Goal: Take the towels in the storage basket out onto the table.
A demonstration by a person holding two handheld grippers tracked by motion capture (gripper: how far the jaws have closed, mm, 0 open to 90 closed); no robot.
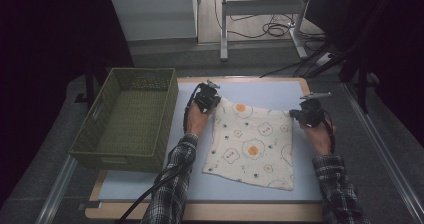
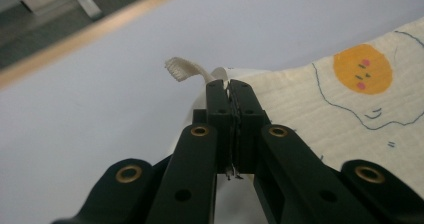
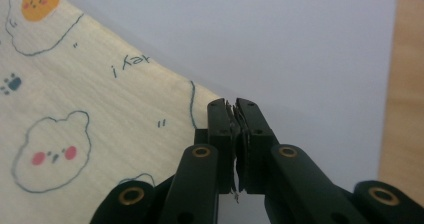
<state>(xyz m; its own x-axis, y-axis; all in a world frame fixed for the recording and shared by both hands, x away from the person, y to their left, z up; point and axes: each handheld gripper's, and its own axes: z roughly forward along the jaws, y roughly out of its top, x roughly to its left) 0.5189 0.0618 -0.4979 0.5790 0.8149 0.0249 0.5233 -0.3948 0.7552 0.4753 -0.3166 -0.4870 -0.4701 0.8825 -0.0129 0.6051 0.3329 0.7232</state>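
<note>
each hand-held gripper, left (image 2: pixel 230 91) and right (image 3: pixel 237 109), is clamped on a far corner of the cloth (image 1: pixel 252 144).

Green woven basket (image 1: pixel 127 119) – left on pale-blue tabletop (image 1: pixel 270 86) – cables (image 1: pixel 272 29) on floor behind.

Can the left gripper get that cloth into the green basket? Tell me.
Probably yes: the left gripper is shut on the cloth's corner, and the open-topped green basket sits right beside it with nothing between.
</note>
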